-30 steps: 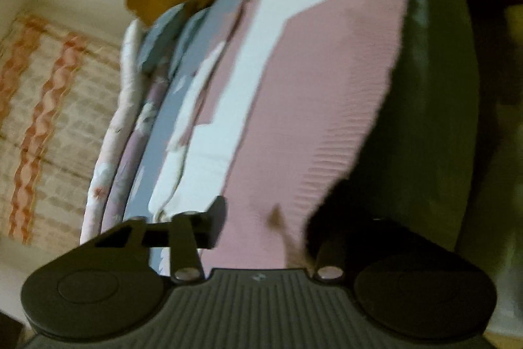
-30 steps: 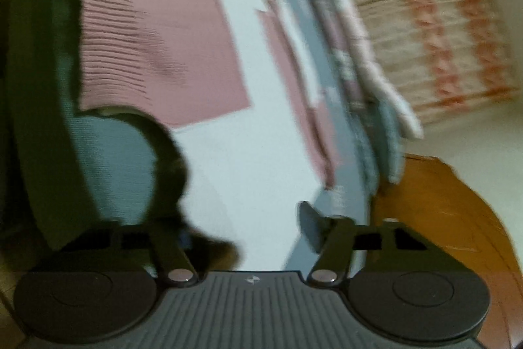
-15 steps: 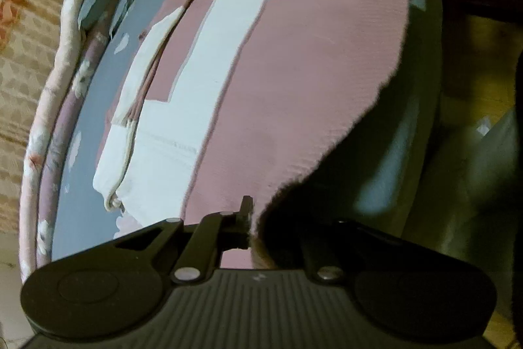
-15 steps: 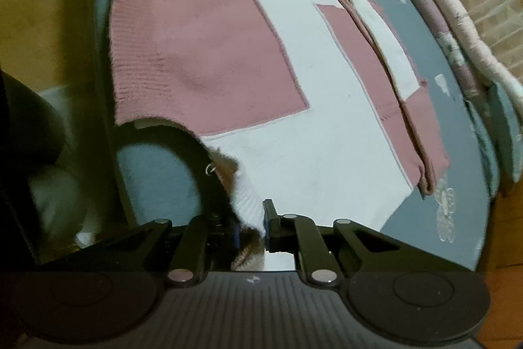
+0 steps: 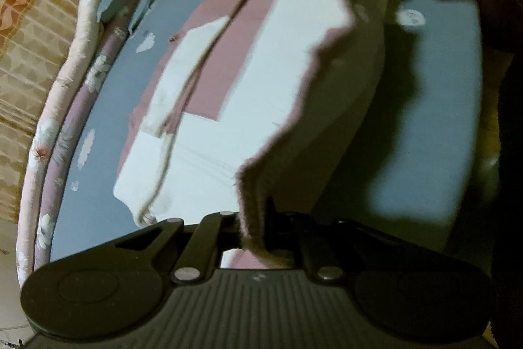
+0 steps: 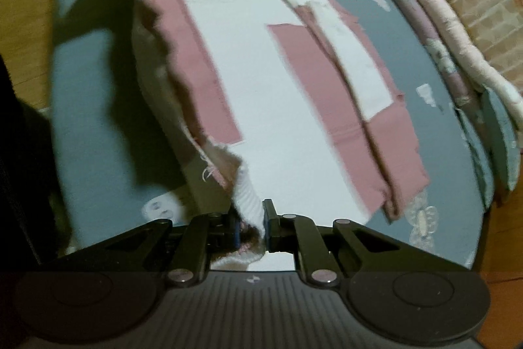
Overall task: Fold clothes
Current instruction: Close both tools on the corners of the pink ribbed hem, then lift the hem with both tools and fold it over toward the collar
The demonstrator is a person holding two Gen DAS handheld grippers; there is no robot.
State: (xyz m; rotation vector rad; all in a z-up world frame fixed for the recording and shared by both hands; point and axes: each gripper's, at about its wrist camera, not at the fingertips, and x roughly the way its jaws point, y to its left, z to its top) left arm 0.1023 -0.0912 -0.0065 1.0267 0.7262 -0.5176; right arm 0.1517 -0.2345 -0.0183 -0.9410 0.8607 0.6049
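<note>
No readable text, label, brand or number in either wrist view. Only mark: a small pale emblem on the ribbed dark housing of each gripper body, left (image 5: 260, 278) and right (image 6: 252, 278), too small and blurred to make out. The bedsheet (image 6: 98, 126) carries printed flower shapes only, no lettering.

Sweater (image 5: 261, 94) hem between left fingers (image 5: 225, 223)

Both jaws clamped tight, the left hand-held gripper (image 5: 253, 226) and right hand-held gripper (image 6: 251, 226) tilt steeply downward.
</note>
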